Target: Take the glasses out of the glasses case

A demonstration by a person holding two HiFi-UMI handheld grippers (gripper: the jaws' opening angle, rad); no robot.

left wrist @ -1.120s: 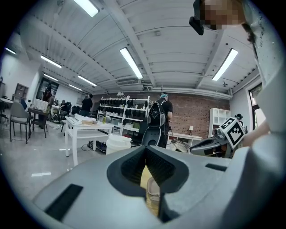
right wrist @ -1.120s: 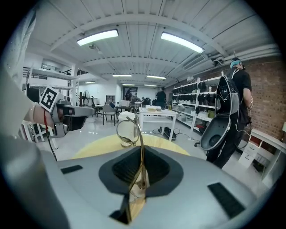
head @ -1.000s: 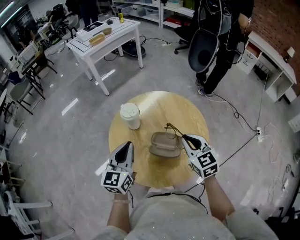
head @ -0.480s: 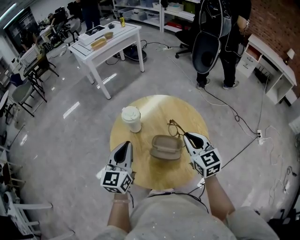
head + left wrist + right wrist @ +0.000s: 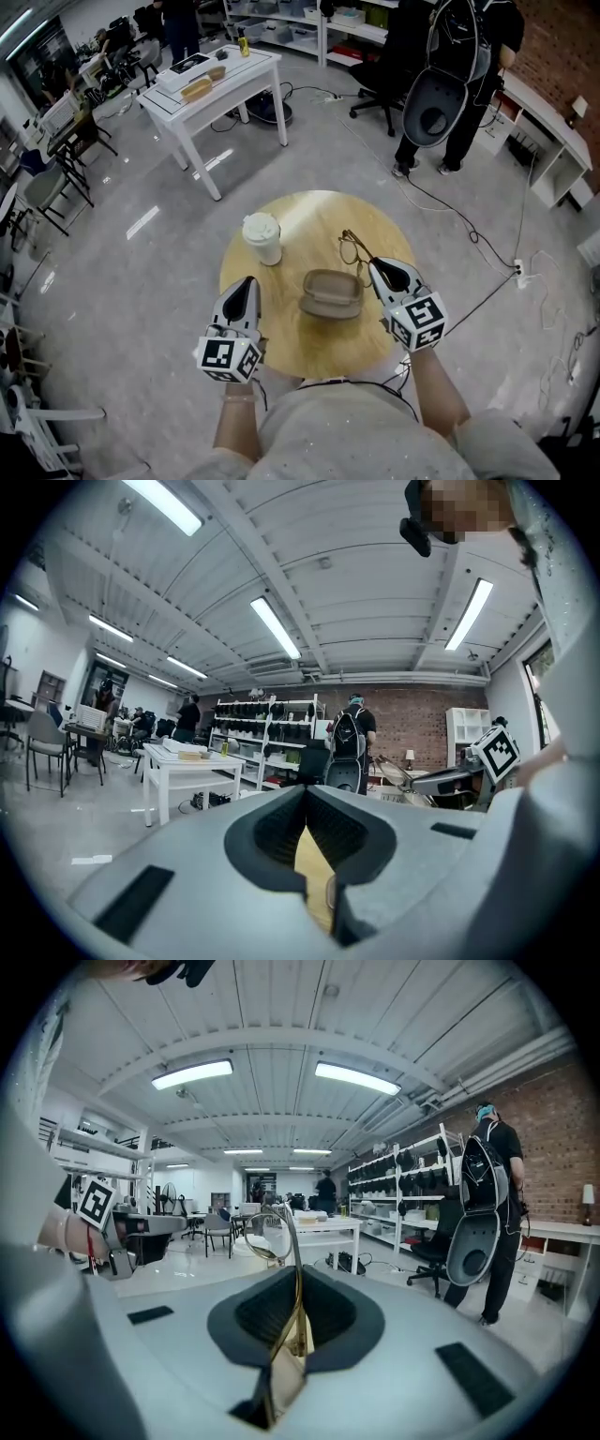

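- The left gripper point(image 5: 246, 284) hangs over the near left edge of the round wooden table point(image 5: 309, 211). Its own view shows its fingers point(image 5: 281, 832) brought together with nothing between them, only a sliver of tabletop showing below where they meet.
- A white paper cup point(image 5: 262, 236) with a lid stands upright on the left part of the table, beyond the left gripper and apart from it.
- The beige glasses case point(image 5: 331, 292) lies near the middle of the table, between the two grippers, and neither one touches it.
- The glasses point(image 5: 354, 248), thin and gold-framed, are outside the case, just beyond its right end and raised off the tabletop.
- The right gripper point(image 5: 377, 266) has its fingers point(image 5: 328, 1312) clamped on one temple arm of the glasses; a lens ring stands up past the fingertips.
- A person point(image 5: 459, 75) with a backpack stands on the floor well beyond the table, at the far right.
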